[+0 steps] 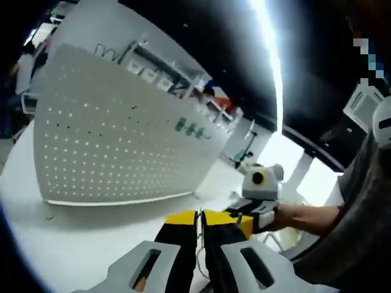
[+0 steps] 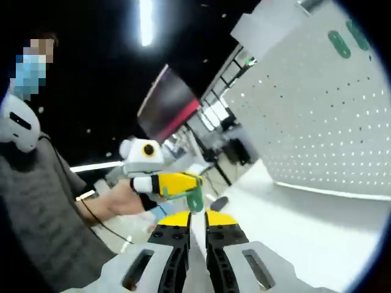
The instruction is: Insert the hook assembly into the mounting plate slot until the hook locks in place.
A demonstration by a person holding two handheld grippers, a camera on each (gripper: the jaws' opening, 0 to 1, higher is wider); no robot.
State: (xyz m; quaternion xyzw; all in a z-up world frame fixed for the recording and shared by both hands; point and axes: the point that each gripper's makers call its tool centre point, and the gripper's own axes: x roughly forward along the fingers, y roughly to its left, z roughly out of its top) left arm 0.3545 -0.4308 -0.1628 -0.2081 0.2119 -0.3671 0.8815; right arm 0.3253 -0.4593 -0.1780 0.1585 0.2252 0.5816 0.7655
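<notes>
In the right gripper view the left tool (image 2: 194, 194) sits mid-frame, clamped on a green hook assembly (image 2: 195, 201) – its long axis hard to tell; the perforated mounting plate (image 2: 317, 116) stands upright at right on the counter (image 2: 293, 226), well apart. Right tool (image 2: 197, 227) – narrow, apparently empty

no readable text, labels or numbers anywhere

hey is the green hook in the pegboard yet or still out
Still out. In the right gripper view the left gripper carries the green hook at its yellow fingers, in the air, well apart from the white pegboard.
</notes>
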